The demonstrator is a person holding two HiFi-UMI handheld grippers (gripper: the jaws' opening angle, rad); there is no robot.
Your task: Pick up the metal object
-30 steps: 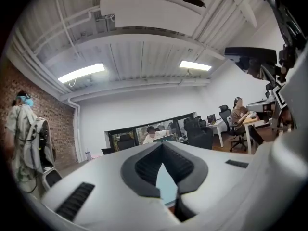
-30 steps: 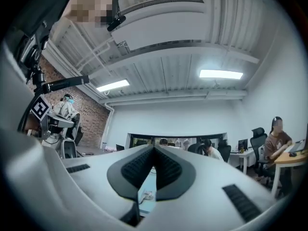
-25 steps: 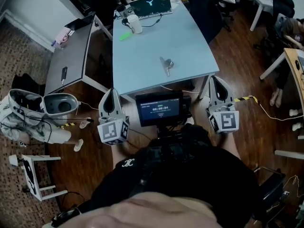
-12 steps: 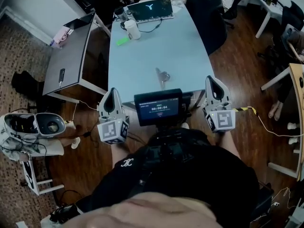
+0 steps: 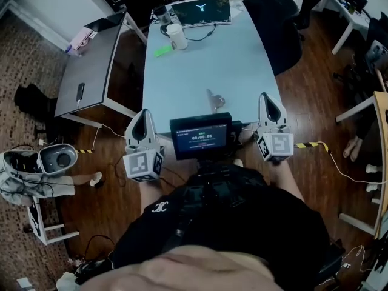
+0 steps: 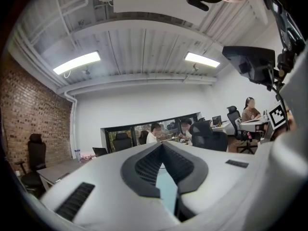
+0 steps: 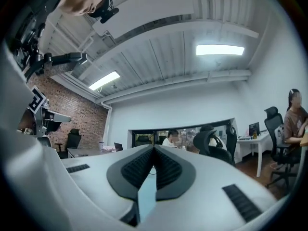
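Head view: the metal object lies near the front edge of the light blue table, between the two grippers and touched by neither. Left gripper and right gripper each have their jaws closed, holding nothing. A white cup and an open laptop stand at the far end.

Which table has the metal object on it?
The light blue table, with the metal object near its front edge; the grey table at left lacks it.
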